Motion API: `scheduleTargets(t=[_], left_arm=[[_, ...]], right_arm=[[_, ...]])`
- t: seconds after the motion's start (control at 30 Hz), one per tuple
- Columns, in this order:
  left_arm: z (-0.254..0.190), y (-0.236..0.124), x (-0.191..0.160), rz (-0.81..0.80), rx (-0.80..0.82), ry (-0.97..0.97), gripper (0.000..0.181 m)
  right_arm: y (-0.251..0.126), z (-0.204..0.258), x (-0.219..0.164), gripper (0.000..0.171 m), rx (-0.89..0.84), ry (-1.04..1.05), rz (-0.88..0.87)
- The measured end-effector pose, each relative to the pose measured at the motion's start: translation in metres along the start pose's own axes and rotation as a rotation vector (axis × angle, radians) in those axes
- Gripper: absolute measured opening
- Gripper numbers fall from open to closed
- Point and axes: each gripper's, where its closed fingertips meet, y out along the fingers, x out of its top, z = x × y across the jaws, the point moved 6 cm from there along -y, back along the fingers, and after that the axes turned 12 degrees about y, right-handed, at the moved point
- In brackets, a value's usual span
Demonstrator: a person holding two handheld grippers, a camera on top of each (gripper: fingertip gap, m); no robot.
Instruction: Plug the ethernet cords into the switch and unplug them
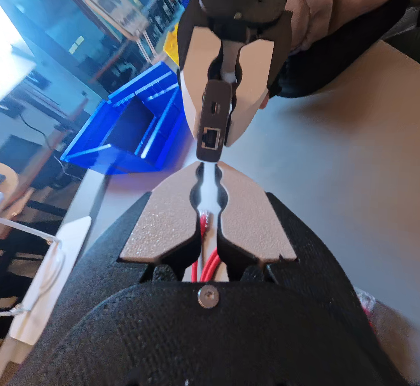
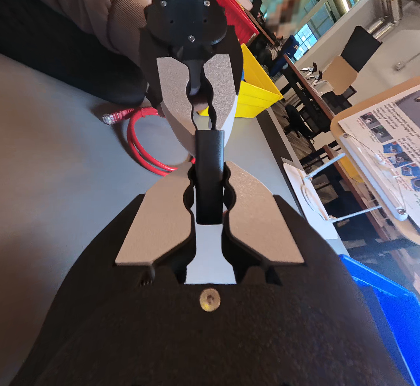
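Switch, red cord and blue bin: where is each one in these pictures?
switch (image 1: 210, 140), left wrist view, on its network socket.
red cord (image 2: 110, 118), right wrist view, on its loose plug end.
blue bin (image 1: 118, 159), left wrist view, on its near wall.

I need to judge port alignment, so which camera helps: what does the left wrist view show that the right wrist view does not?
Only the left wrist view: the square ethernet port on the end face of the slim dark grey switch.
Only the right wrist view: the clear plug of the red ethernet cord lying free on the grey table, and a printed instruction sheet.
Both: the switch clamped in the right gripper, the left gripper facing it, red cord, a blue plastic bin.
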Motion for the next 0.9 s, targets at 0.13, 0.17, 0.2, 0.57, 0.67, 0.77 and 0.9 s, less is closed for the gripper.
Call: scheduleTargets(t=[0.13, 0.17, 0.2, 0.57, 0.67, 0.77, 0.9], left_arm=[[0.010, -0.005, -0.026, 0.115, -0.044, -0.143, 0.023], [0.011, -0.005, -0.037, 0.169, -0.064, -0.187, 0.024], [0.011, -0.005, -0.047, 0.222, -0.091, -0.228, 0.025], [0.015, 0.026, -0.091, 0.526, -0.333, -0.382, 0.028], [0.011, 0.030, -0.090, 0.468, -0.411, -0.398, 0.013], [0.012, 0.032, -0.090, 0.464, -0.397, -0.386, 0.012], [0.015, 0.023, -0.076, 0.453, -0.352, -0.414, 0.012]], right_arm=[[-0.003, -0.010, -0.006, 0.021, -0.089, -0.075, 0.056], [-0.004, -0.013, -0.007, 0.021, -0.103, -0.073, 0.057], [-0.005, -0.016, -0.008, 0.021, -0.114, -0.072, 0.059], [-0.002, -0.017, -0.016, 0.021, -0.108, -0.098, 0.093], [-0.001, -0.018, -0.020, 0.021, -0.104, -0.103, 0.101], [0.000, -0.020, -0.026, 0.021, -0.112, -0.121, 0.122], [-0.001, -0.025, -0.030, 0.021, -0.170, -0.180, 0.158]])
